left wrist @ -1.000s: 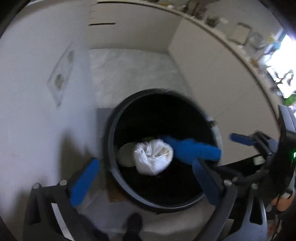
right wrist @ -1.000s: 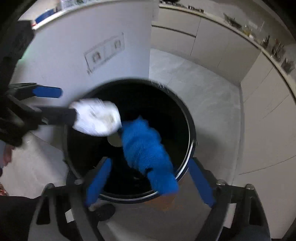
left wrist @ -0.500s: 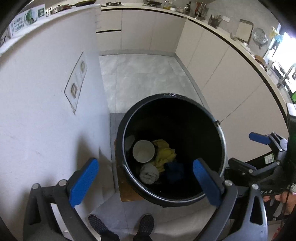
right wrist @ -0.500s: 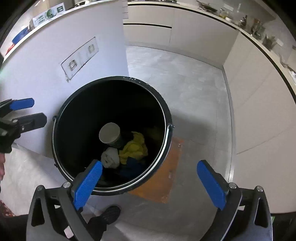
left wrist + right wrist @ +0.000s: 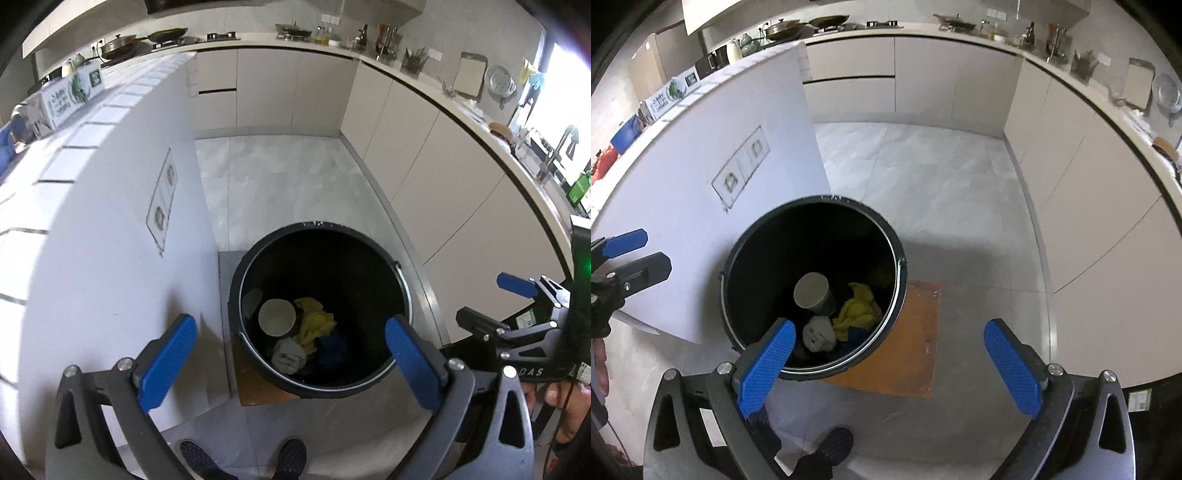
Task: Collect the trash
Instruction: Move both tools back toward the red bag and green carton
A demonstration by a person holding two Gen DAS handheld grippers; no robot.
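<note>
The kitchen floor is seen bare between the white island wall and the long run of cabinets, with no loose rubbish spotted on the tiles in either view. The black bin is stood just beside the island wall, partly on an orange mat, and its mouth is left open with no lid in sight. Inside it, at the bottom, the collected trash is gathered: a paper cup lying with its mouth up in the left view, a yellow crumpled cloth touching it, a white wad just below, and a blue cloth pressed against the yellow one. Over the bin, the left gripper is held with its blue pads spread wide and nothing caught between them. The right gripper is likewise spread wide and empty, hung above the bin's near rim and the mat. So the dropping step is judged done for these four pieces, and both claws are freed for another fetch. What is left cannot be settled from here: the island top is glimpsed only at the edge, where a box and other objects are sitting, and whether any of that counts as rubbish cannot be told.
</note>
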